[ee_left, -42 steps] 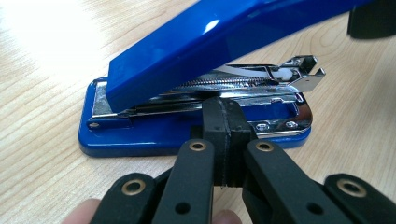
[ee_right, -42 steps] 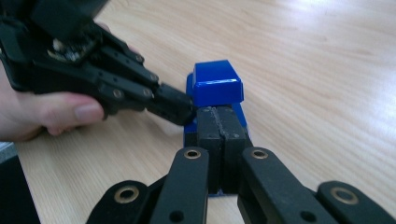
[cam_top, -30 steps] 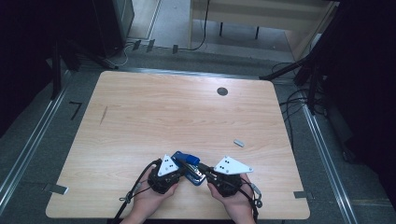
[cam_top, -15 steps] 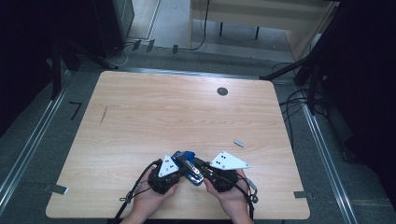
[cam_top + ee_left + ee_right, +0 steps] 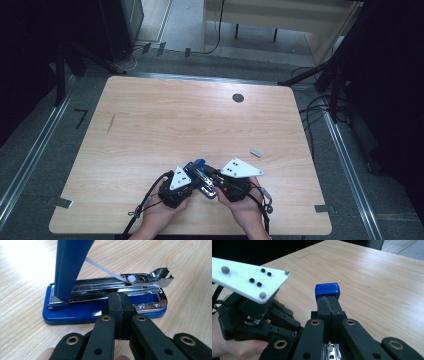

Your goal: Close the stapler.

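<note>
1. Step in hand, as I judge it: opening a stapler for loading. It sits near the table front edge, centre, between both hands. Blue base flat on the wood, blue lid swung up steeply, chrome magazine exposed
2. Left gripper: jaws closed together, nothing between them; tip touches or nearly touches the base's near side below the magazine, apparently pinning it down. Contact not certain
3. Right gripper: jaws closed together, tips against the lid's blue end, propping it up. No pinch seen, more a push than a hold
4. Next move, judged: lid likely needs further tilt back so the magazine stays clear; base must stay pinned or the whole stapler will slide or tip. Thin white strip runs from lid to magazine, probably the pusher guide; keep the tips off it
5. A small grey piece, perhaps a staple strip, lies on the table to the right, apart from the stapler; too small to be sure
6. Room: front edge close behind the hands, little space to pull back. Wide open wood ahead and to both sides; a dark round spot far off
</note>
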A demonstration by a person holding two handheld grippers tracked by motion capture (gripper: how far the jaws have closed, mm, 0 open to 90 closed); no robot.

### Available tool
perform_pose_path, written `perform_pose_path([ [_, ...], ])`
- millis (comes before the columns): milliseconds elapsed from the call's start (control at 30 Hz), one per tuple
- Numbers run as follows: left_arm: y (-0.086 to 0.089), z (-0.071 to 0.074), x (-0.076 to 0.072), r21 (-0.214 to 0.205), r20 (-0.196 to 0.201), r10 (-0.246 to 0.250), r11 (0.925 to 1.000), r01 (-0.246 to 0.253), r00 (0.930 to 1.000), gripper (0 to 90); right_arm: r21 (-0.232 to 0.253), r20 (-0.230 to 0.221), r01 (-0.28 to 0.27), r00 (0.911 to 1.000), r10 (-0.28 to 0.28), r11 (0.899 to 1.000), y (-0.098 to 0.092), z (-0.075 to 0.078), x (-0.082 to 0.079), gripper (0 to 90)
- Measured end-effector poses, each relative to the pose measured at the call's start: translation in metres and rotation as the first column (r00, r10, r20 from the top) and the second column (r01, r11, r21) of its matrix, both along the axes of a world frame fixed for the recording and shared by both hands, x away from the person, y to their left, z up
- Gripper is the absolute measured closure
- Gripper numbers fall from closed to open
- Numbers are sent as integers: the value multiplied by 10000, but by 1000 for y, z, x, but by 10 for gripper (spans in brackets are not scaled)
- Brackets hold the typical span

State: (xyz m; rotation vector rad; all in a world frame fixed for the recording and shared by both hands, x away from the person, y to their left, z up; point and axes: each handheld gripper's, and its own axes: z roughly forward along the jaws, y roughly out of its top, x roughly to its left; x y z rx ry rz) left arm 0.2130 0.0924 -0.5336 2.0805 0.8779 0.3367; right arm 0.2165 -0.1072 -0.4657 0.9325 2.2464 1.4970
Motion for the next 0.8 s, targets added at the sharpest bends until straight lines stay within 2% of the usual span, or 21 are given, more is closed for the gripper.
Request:
perform_pose_path([
  [500,-1,0,-1,6,41,13,10000,-13,10000,900,13,163,-37,9999,37,10000,15,7,11,900],
  [800,-1,0,-1,69,110,-54,10000,54,9999,900,251,158,-69,9999,65,9997,20,7,17,900],
])
